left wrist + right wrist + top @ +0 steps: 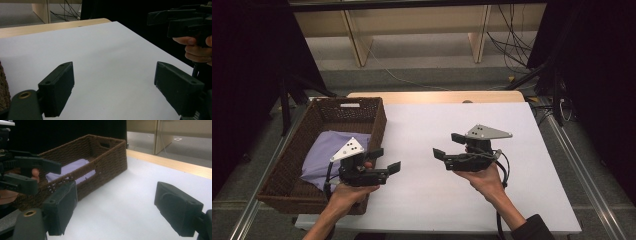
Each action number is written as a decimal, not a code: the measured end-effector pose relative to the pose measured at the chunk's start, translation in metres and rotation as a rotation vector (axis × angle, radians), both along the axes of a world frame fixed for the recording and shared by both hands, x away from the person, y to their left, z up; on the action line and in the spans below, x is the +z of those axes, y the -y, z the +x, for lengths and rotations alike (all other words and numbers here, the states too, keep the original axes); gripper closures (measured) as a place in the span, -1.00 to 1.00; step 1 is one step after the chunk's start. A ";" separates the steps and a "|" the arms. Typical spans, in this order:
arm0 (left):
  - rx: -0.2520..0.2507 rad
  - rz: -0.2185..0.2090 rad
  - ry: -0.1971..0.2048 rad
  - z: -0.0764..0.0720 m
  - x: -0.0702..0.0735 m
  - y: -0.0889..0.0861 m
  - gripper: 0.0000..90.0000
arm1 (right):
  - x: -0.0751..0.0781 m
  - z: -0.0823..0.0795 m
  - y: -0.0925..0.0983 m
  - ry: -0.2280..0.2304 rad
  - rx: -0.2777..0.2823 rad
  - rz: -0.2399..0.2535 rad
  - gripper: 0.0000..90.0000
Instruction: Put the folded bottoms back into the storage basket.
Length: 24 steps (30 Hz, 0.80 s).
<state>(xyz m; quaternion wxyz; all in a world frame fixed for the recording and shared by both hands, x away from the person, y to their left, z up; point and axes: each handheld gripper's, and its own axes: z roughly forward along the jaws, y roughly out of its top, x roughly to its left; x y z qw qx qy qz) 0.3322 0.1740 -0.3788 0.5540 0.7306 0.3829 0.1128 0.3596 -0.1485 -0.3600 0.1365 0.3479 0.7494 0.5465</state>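
From the high view we see both the left gripper (385,159) and right gripper (447,145) held wide apart, grasping nothing, facing each other over the white table (422,190). The right gripper view gives us the side of the wicker basket (110,162), and the lilac cloth (72,168) is lying inside it.

In the high view the left claw (385,160) and its hand cover the near right part of the lavender cloth (324,152), and the basket (314,117) wall hides the cloth's near edge. In the left claw view the basket is cut off at the left edge. The right claw (172,21) is cropped there by the right edge.
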 end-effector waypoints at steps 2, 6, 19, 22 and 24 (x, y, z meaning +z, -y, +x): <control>-0.006 -0.003 -0.001 -0.001 -0.001 0.001 -0.64 | -0.002 -0.002 0.003 0.003 -0.003 -0.001 -0.57; -0.012 -0.007 0.001 -0.003 -0.003 0.004 -0.64 | -0.006 -0.003 0.008 -0.004 -0.014 0.001 -0.57; -0.044 -0.002 0.021 -0.015 -0.012 0.020 -0.64 | -0.013 -0.016 0.023 0.016 -0.019 0.009 -0.57; -0.045 -0.001 0.025 -0.016 -0.014 0.022 -0.64 | -0.015 -0.020 0.026 0.024 -0.024 0.009 -0.57; -0.042 -0.001 0.029 -0.017 -0.015 0.023 -0.64 | -0.016 -0.021 0.029 0.023 -0.026 0.011 -0.57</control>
